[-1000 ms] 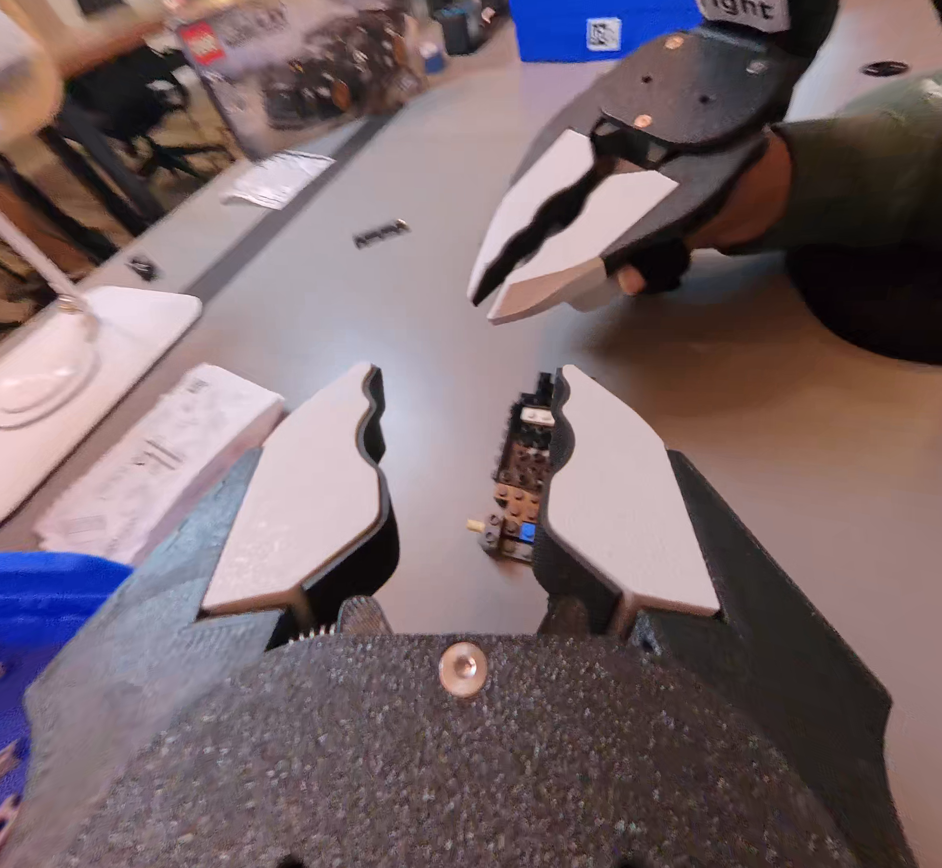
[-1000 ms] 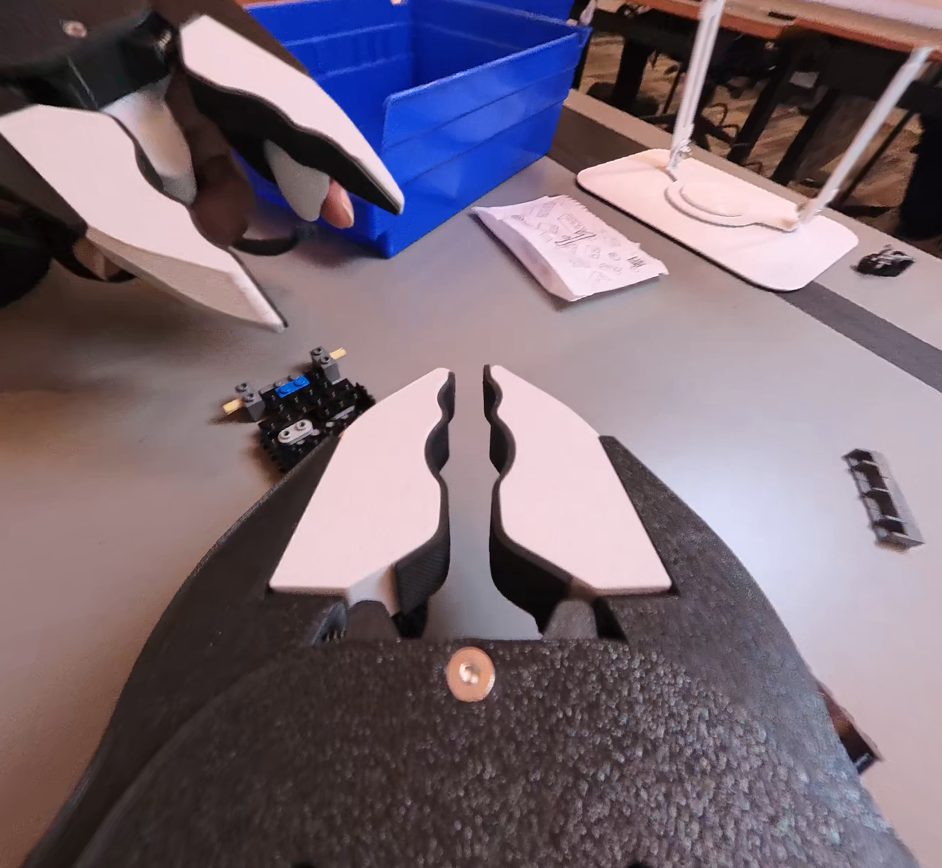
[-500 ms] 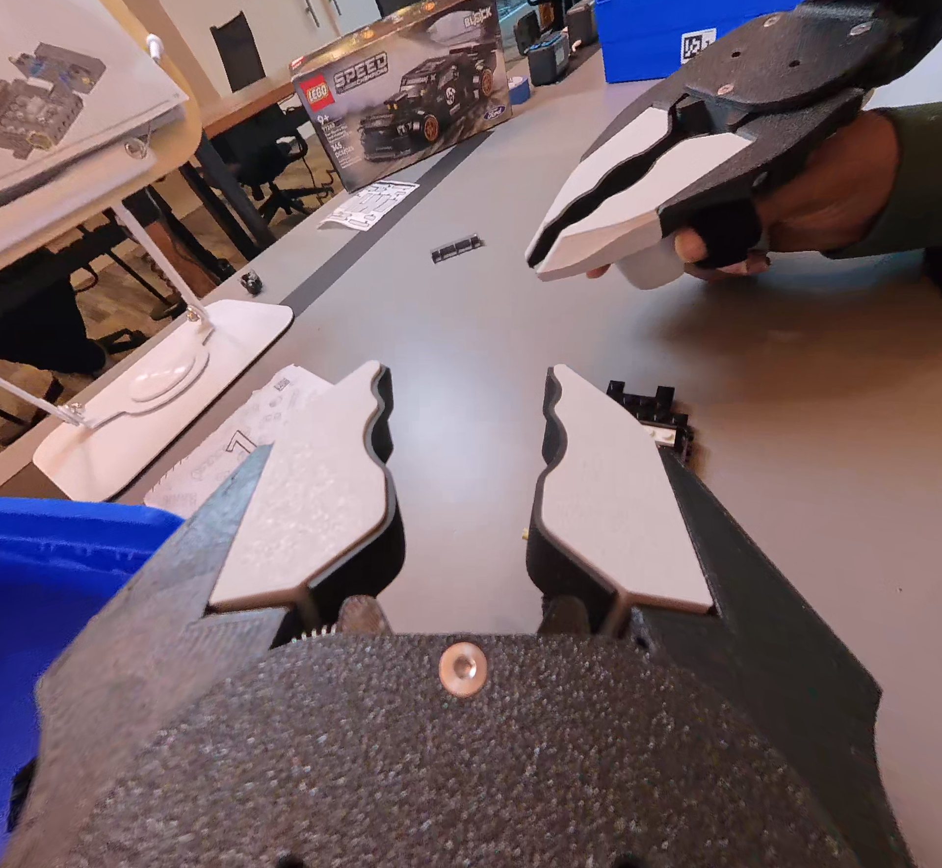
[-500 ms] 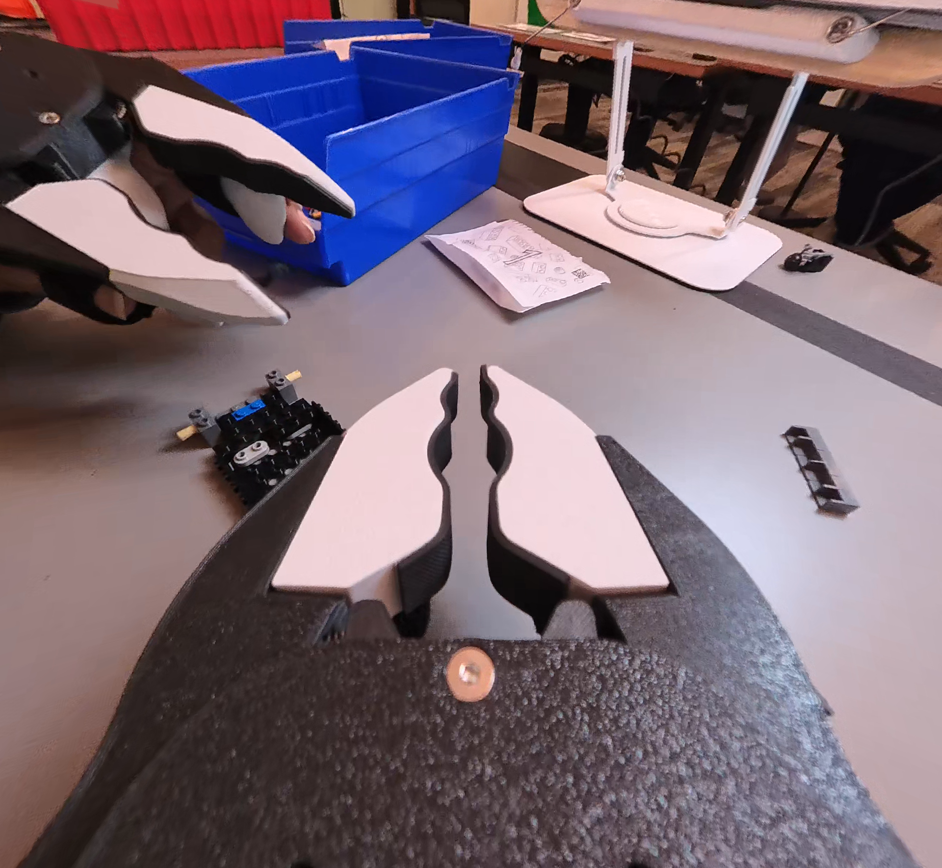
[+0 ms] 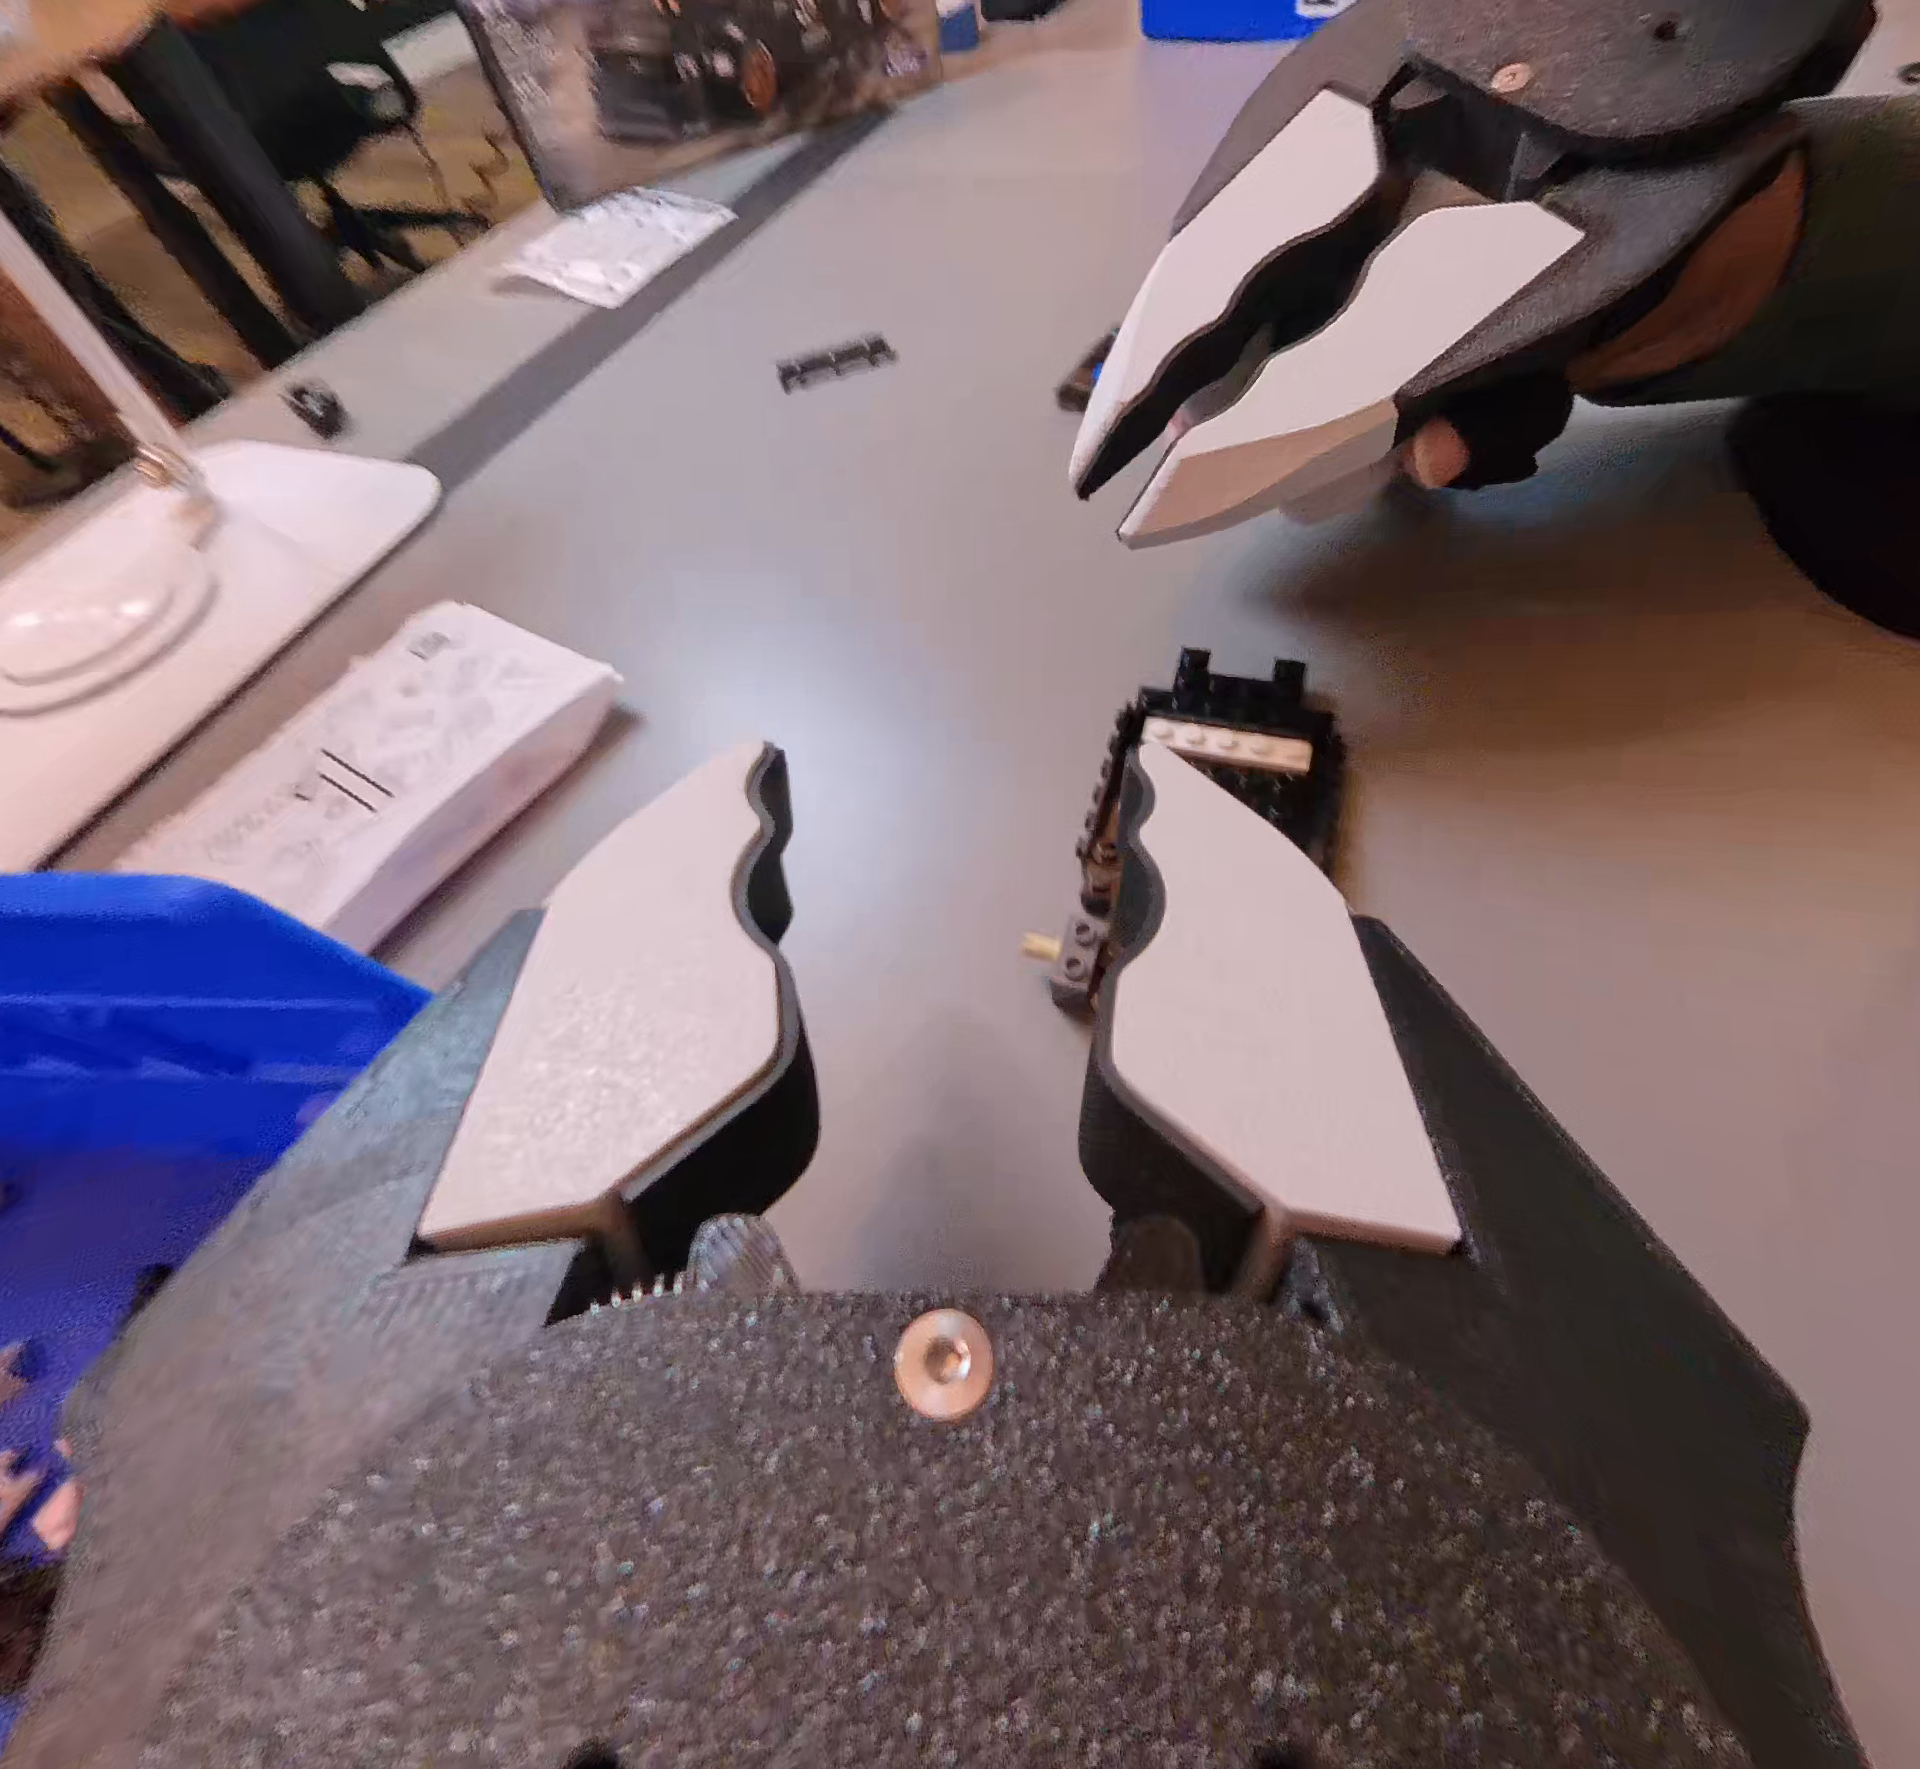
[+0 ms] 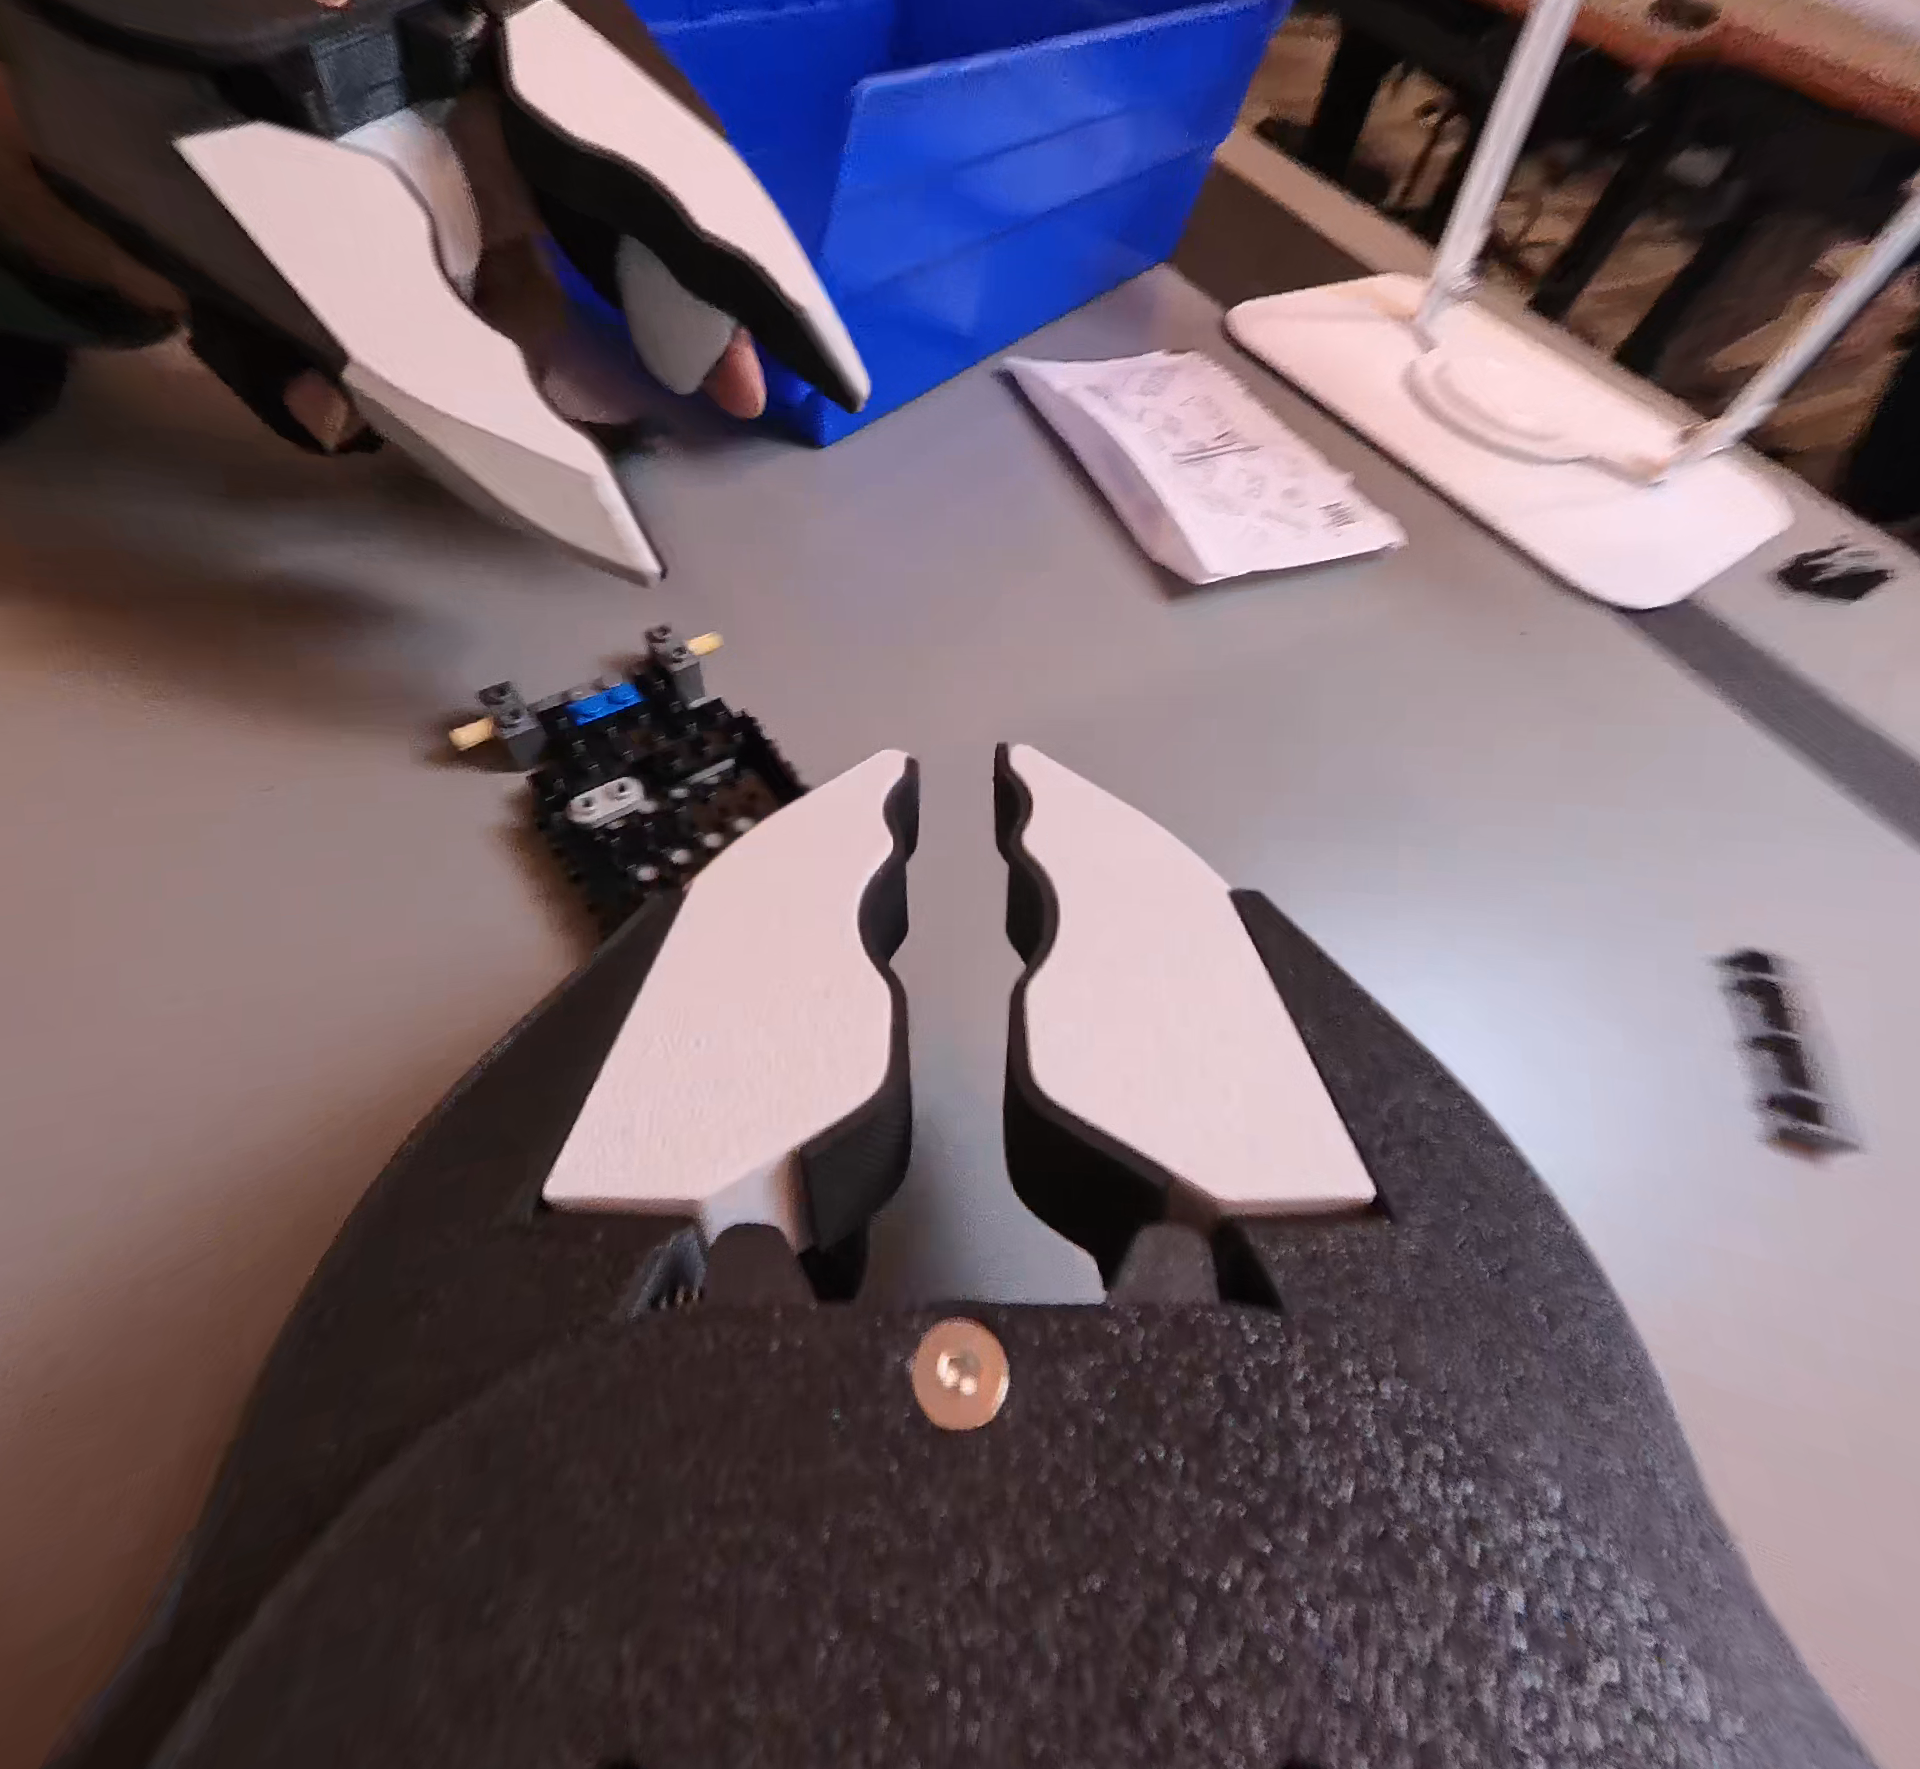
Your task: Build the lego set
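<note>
Your left tongs (image 5: 951, 789) are spread wide with nothing between them, hovering over bare grey worktop (image 5: 904, 576). The small brick chassis (image 5: 1226, 774), black studded plates with a pale tile, grey end blocks and a tan axle pin, sits on the worktop partly hidden behind the right-hand finger; can't tell if it's touching. In the right wrist view a blue brick shows on it too.

Your right tongs (image 6: 956, 763) are nearly together, just a narrow slit, gripping nothing, and the chassis (image 6: 623, 784) lies just left of their tips. There's plenty of open smooth matte surface between the two tools and off to the right of the chassis.

A folded instruction booklet (image 6: 1205, 462) lies flat farther out, with the white glossy base of a stand (image 6: 1507, 431) beyond it, near the worktop's far edge by the dark stripe. A slim black ribbed piece (image 6: 1782, 1054) lies alone on the right, blurred. The blue plastic bin (image 6: 987, 130) has dividers; I can't make out its contents. A boxed brick set (image 5: 675, 5) stands at the far end.
</note>
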Tool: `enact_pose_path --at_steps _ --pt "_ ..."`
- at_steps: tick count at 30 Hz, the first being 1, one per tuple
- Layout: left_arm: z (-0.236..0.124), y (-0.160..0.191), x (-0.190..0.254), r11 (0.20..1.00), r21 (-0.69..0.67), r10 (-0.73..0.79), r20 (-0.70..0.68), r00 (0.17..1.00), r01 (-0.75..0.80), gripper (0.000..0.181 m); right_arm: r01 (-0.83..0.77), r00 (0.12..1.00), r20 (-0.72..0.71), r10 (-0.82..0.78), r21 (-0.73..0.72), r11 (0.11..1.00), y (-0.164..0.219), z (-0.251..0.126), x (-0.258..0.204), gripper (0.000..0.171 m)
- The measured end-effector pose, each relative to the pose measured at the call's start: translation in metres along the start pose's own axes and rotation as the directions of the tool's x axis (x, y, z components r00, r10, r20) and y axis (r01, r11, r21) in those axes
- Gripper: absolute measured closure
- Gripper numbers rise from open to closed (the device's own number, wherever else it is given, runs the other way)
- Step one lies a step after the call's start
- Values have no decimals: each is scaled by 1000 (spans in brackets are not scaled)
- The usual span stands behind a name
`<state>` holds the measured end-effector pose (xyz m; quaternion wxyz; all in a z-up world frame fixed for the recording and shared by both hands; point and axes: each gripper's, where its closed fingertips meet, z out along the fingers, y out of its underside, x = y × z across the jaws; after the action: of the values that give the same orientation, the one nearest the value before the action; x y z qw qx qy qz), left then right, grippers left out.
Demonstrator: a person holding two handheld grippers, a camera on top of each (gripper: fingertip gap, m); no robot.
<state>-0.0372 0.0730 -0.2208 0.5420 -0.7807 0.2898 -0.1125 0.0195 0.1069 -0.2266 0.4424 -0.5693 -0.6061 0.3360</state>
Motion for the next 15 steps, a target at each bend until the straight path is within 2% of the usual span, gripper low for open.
enact_pose_path --at_steps 7,11,15 --pt "-8 32 33 988 -147 -84 -213 973 53 107 23 994 110 -13 -90 996 14 4 -22 148" --pt "-2 51 52 966 -257 -55 -288 956 -22 99 37 989 144 -24 -94 995 13 6 -29 148" --pt "2 51 51 963 -259 3 -255 967 -72 113 62 985 169 -43 -104 993 13 10 -38 148"
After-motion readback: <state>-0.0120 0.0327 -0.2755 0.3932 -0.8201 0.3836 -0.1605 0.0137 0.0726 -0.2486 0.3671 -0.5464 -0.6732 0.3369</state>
